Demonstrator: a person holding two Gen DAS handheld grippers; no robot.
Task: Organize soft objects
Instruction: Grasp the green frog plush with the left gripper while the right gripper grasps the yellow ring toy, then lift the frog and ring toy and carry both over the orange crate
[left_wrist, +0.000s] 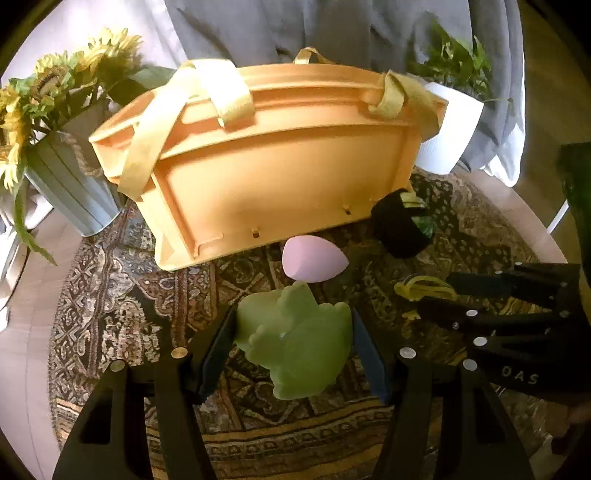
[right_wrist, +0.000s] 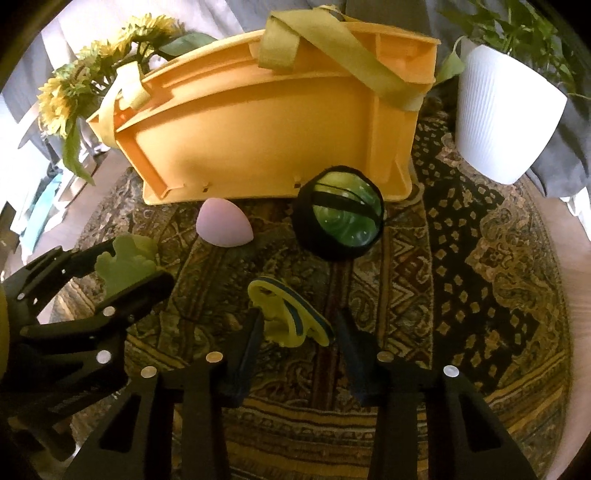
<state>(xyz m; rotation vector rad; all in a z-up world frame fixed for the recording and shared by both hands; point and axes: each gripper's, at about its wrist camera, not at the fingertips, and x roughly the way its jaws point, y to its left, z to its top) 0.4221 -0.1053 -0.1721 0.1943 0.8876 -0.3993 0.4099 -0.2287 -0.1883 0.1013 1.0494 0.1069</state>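
Note:
A green soft frog toy sits on the patterned mat between the fingers of my left gripper, whose pads touch its sides; it also shows in the right wrist view. A yellow and blue flat soft toy lies between the open fingers of my right gripper, apart from both pads; it also shows in the left wrist view. A pink egg-shaped sponge and a black-netted green ball lie in front of the orange basket.
A grey pot of sunflowers stands left of the basket, a white plant pot right of it. The round patterned mat covers a pale round table. Grey cloth hangs behind.

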